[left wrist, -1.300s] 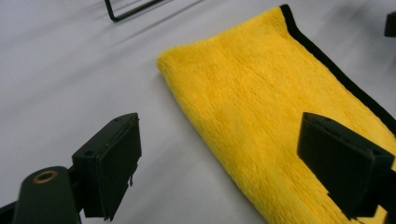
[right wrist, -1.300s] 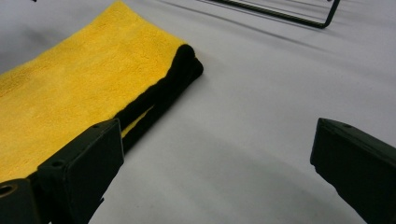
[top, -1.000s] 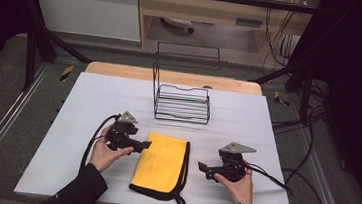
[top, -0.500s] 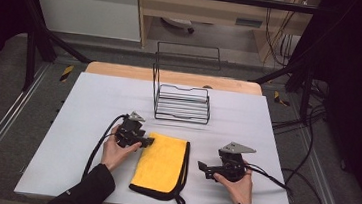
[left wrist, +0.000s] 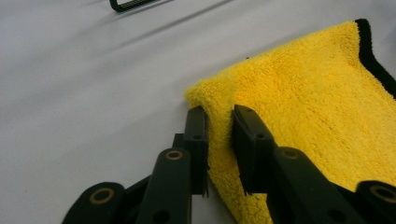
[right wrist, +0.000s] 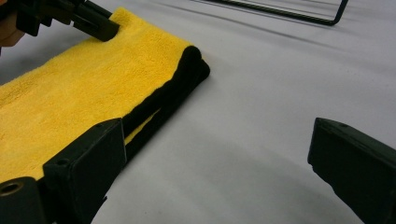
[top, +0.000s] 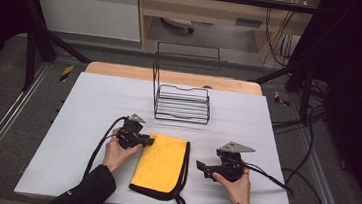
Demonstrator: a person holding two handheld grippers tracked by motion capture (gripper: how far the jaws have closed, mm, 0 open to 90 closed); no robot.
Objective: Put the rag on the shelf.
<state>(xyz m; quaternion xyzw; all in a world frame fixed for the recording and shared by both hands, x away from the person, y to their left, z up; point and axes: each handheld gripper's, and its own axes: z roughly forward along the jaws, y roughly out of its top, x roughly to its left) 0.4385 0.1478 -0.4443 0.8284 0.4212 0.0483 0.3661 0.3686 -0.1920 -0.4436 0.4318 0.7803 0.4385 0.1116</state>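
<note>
One cloth, one wire rack, one table and two grippers make up the scene. In the high view the cloth — yellow, folded, edged in black — lies in the lower middle of the frame, on the near part of the white table top. The black rack stands above it in the picture, at the centre of the table and well apart from the cloth.

The left gripper sits at the cloth's upper left corner, held by a hand that comes up from the bottom edge of the frame. Its jaws have just been closing, and the cloth's corner is between them. In the left gripper view the two black jaws stand narrow, with only a slim gap, and a ridge of yellow pile rises between the pads; the left pad lies against the cloth's folded edge and the right pad presses into the pile from above. The cloth's black hem runs along the upper right of that frame, and a bit of the rack's base shows at the top.

The right gripper rests to the right of the cloth in the high view, near its black edge but apart from it, in a hand at the bottom of the frame. In its own view the jaws stand wide — bare table lies between them and nothing is held. The cloth fills the left of that frame, with its left jaw just beside the black hem, and the left gripper bites the cloth's far corner at the upper left.
</note>
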